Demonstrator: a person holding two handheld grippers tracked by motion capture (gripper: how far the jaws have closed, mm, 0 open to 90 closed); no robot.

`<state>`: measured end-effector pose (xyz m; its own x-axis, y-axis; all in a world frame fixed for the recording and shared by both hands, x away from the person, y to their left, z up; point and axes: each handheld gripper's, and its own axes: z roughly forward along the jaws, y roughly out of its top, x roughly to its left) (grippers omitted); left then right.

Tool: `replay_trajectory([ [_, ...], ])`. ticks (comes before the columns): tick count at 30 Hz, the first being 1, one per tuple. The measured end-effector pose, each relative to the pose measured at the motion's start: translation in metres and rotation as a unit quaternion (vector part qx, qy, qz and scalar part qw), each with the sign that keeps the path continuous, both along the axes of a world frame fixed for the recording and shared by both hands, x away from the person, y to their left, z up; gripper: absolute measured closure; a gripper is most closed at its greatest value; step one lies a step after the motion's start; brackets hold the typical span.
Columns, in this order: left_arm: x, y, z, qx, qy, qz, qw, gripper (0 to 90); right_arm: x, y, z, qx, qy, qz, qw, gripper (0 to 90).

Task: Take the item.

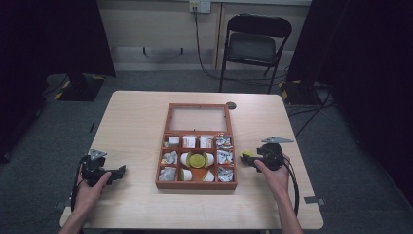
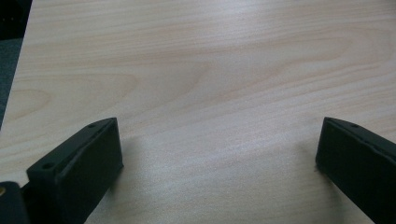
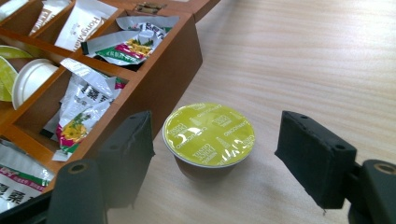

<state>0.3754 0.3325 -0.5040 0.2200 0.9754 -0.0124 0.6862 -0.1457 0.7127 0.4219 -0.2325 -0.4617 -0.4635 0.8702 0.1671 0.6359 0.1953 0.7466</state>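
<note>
Right gripper (image 3: 215, 154): jaws parted, straddling the capsule, pads not touching it.
Left gripper (image 2: 219, 163): open on bare table (image 2: 210, 70), far left of the box.
Capsule (image 3: 208, 135): upright on the table, just right of the wooden box (image 3: 163, 79).
Handling: probably light, thin-walled, foil lid easily dented; grip the cup sides gently below the rim.
Views: right gripper view shows the lid print and pad gaps; high view shows the open lid (image 1: 198, 118).

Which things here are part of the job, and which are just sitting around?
Part of the job:
capsule, upright on the table between the right gripper's open jaws
box, beside it

Just around:
left gripper, open over bare table
chair
</note>
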Motion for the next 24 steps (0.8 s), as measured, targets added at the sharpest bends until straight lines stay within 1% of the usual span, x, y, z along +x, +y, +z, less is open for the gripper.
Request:
replay_trajectory([
  [6,0.000,0.000,0.000,0.000,0.000,0.000,1.0000,0.0,-0.006,-0.004,0.007,0.004,-0.008,-0.004,1.0000,26.4],
  [9,0.000,0.000,0.000,0.000,0.000,0.000,1.0000,0.0,-0.009,-0.007,0.011,0.007,-0.008,-0.007,0.9999,26.2],
  [11,0.000,0.000,0.000,0.000,0.000,0.001,1.0000,0.0,-0.011,-0.010,0.013,0.002,-0.008,-0.008,0.9999,26.1],
  [16,0.000,0.000,0.000,0.000,0.000,0.000,1.0000,0.0,-0.022,-0.017,0.021,0.007,-0.025,-0.010,0.9996,24.9],
  [18,0.000,0.000,0.000,0.000,0.000,0.000,1.0000,0.0,-0.025,-0.019,0.023,0.010,-0.026,-0.006,0.9996,23.4],
  [20,0.000,0.000,0.000,0.000,0.000,0.000,1.0000,0.0,-0.028,-0.020,0.023,0.006,-0.028,-0.003,0.9996,22.3],
  [24,0.000,0.000,0.000,0.000,0.000,0.001,1.0000,0.0,-0.034,-0.027,0.021,0.001,-0.025,-0.010,0.9996,21.3],
])
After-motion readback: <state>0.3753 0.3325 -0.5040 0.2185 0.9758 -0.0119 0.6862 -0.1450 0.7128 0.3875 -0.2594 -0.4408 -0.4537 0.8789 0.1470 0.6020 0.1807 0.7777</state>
